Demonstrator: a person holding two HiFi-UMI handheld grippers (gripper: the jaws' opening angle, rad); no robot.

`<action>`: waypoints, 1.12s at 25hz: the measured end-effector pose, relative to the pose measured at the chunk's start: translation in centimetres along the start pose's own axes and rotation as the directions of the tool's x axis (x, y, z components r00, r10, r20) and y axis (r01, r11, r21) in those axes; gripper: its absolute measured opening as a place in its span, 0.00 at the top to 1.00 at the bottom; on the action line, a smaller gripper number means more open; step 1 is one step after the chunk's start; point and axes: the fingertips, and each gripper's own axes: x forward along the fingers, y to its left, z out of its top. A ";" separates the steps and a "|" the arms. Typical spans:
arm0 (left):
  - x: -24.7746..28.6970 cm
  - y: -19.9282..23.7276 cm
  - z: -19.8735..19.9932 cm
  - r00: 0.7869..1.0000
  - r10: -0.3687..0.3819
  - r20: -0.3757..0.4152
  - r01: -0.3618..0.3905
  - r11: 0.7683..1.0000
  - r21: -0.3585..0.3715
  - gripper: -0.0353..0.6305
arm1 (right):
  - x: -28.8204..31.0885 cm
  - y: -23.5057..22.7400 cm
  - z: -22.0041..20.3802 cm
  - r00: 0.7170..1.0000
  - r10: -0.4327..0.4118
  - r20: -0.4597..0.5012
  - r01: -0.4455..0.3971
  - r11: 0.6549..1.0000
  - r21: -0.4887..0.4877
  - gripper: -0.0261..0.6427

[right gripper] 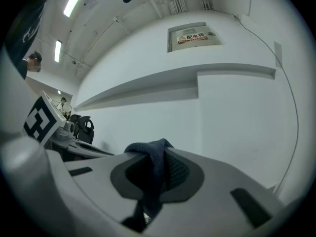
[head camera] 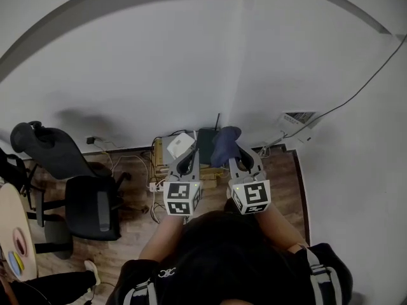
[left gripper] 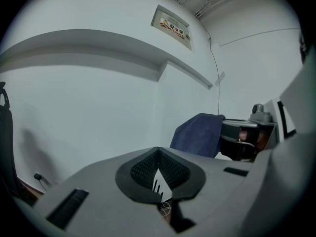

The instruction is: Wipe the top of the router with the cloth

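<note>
**Cloth held high, router waiting below**

Router (head camera: 205,143): dark, low against the wall on a wooden stand (head camera: 157,159), just past both gripper tips and partly hidden behind the cloth (head camera: 224,143). Dark blue, bunched, clamped in the right gripper (head camera: 233,152). Left gripper (head camera: 185,161) pressed together on nothing.

Lower the right gripper until the loose bunch lies flat on the top panel, not just an edge. Sweep side to side in overlapping passes. Press lightly, since a casing that small probably slides. Steer clear of the thin antenna (head camera: 217,119) at the back. Steady the casing's edge with the left gripper if it shifts.

Counted: one router, one cloth, one antenna, one white box (head camera: 180,145) beside the router, two grippers, and off to the left one black office chair (head camera: 89,199)
</note>
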 end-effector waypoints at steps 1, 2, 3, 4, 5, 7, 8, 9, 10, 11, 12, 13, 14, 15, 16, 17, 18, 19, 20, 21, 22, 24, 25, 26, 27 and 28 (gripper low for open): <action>0.8 0.1 0.2 1.000 0.010 0.001 -0.010 1.000 -0.004 0.95 | 0.7 -0.5 0.0 1.000 0.017 -0.001 -0.017 1.000 -0.003 0.94; 1.5 0.1 0.6 1.000 0.021 0.001 -0.021 1.000 -0.003 0.95 | 1.5 -1.0 0.0 0.999 0.035 -0.002 -0.035 0.999 -0.005 0.94; 2.2 0.2 0.9 0.999 0.033 0.003 -0.033 0.999 0.001 0.95 | 2.2 -1.5 0.0 0.998 0.055 -0.002 -0.055 0.998 -0.008 0.94; 2.8 0.2 1.2 0.999 0.048 0.003 -0.048 0.999 0.007 0.95 | 2.8 -1.9 0.1 0.997 0.077 0.001 -0.077 0.997 -0.009 0.94; 3.4 0.2 1.4 0.998 0.065 0.003 -0.065 0.998 0.010 0.95 | 3.4 -2.3 0.1 0.995 0.099 0.004 -0.099 0.995 -0.011 0.94; 4.6 0.3 1.6 0.995 0.098 -0.001 -0.098 0.995 0.004 0.95 | 4.5 -3.1 0.0 0.990 0.143 0.006 -0.143 0.990 -0.010 0.94; 5.3 0.3 1.6 0.994 0.112 -0.005 -0.112 0.994 -0.003 0.95 | 5.1 -3.5 -0.1 0.986 0.164 0.005 -0.164 0.986 -0.008 0.94; 5.9 0.3 1.6 0.992 0.124 -0.009 -0.124 0.992 -0.008 0.95 | 5.7 -3.8 -0.3 0.983 0.186 0.004 -0.186 0.983 -0.004 0.94; 6.5 0.3 1.6 0.991 0.137 -0.013 -0.137 0.991 -0.012 0.95 | 6.2 -4.2 -0.4 0.978 0.209 0.004 -0.209 0.978 0.002 0.94; 7.0 0.3 1.5 0.988 0.151 -0.018 -0.151 0.988 -0.015 0.95 | 6.7 -4.6 -0.7 0.972 0.235 0.005 -0.235 0.972 0.010 0.94; 7.5 0.3 1.3 0.986 0.168 -0.022 -0.168 0.986 -0.020 0.95 | 7.2 -4.9 -1.0 0.965 0.262 0.006 -0.262 0.965 0.019 0.94; 7.9 0.3 1.0 0.982 0.187 -0.026 -0.188 0.982 -0.025 0.95 | 7.6 -5.2 -1.4 0.958 0.288 0.006 -0.288 0.957 0.025 0.94; 8.3 0.4 0.7 0.978 0.208 -0.030 -0.209 0.977 -0.030 0.95 | 8.1 -5.4 -1.9 0.950 0.313 0.005 -0.313 0.950 0.026 0.94; 8.6 0.5 0.4 0.972 0.231 -0.034 -0.232 0.972 -0.038 0.95 | 8.5 -5.6 -2.3 0.942 0.336 0.002 -0.336 0.941 0.024 0.94; 8.9 0.6 0.2 0.967 0.253 -0.040 -0.255 0.966 -0.047 0.95 | 8.9 -5.6 -2.7 0.933 0.360 -0.004 -0.360 0.933 0.020 0.94; 9.3 0.8 -0.1 0.960 0.275 -0.047 -0.277 0.959 -0.058 0.95 | 9.5 -5.7 -3.1 0.923 0.384 -0.012 -0.384 0.923 0.015 0.94; 9.7 1.0 -0.4 0.954 0.295 -0.054 -0.298 0.952 -0.071 0.95 | 10.0 -5.8 -3.5 0.913 0.408 -0.024 -0.408 0.913 0.010 0.94; 10.1 0.9 -0.7 0.948 0.313 -0.063 -0.318 0.944 -0.085 0.95 | 10.3 -5.9 -4.0 0.901 0.432 -0.038 -0.432 0.902 0.007 0.94; 10.4 0.7 -1.1 0.942 0.328 -0.073 -0.334 0.937 -0.100 0.95 | 10.5 -6.1 -4.6 0.889 0.455 -0.053 -0.456 0.890 0.005 0.94; 10.6 0.4 -1.6 0.937 0.341 -0.083 -0.349 0.930 -0.115 0.95 | 10.6 -6.2 -5.2 0.876 0.477 -0.071 -0.478 0.878 0.004 0.94; 10.8 0.0 -2.0 0.932 0.351 -0.092 -0.361 0.924 -0.130 0.95 | 10.6 -6.2 -6.1 0.863 0.498 -0.090 -0.500 0.866 0.002 0.94; 11.2 -0.6 -3.3 0.924 0.365 -0.110 -0.379 0.912 -0.155 0.95 | 11.0 -6.2 -8.3 0.836 0.531 -0.138 -0.536 0.844 -0.003 0.94; 11.4 -0.8 -4.1 0.921 0.368 -0.125 -0.385 0.908 -0.163 0.95 | 11.4 -6.1 -9.5 0.823 0.543 -0.165 -0.551 0.835 -0.003 0.94; 11.5 -1.1 -5.1 0.919 0.366 -0.147 -0.388 0.906 -0.167 0.95 | 11.9 -6.0 -10.5 0.811 0.552 -0.192 -0.563 0.827 0.000 0.94; 11.4 -1.3 -6.0 0.916 0.363 -0.173 -0.391 0.905 -0.169 0.95 | 12.3 -5.8 -11.4 0.800 0.559 -0.218 -0.572 0.821 0.005 0.94; 11.2 -1.4 -7.1 0.911 0.362 -0.198 -0.396 0.903 -0.170 0.95 | 12.6 -5.6 -12.0 0.791 0.564 -0.239 -0.578 0.816 0.012 0.94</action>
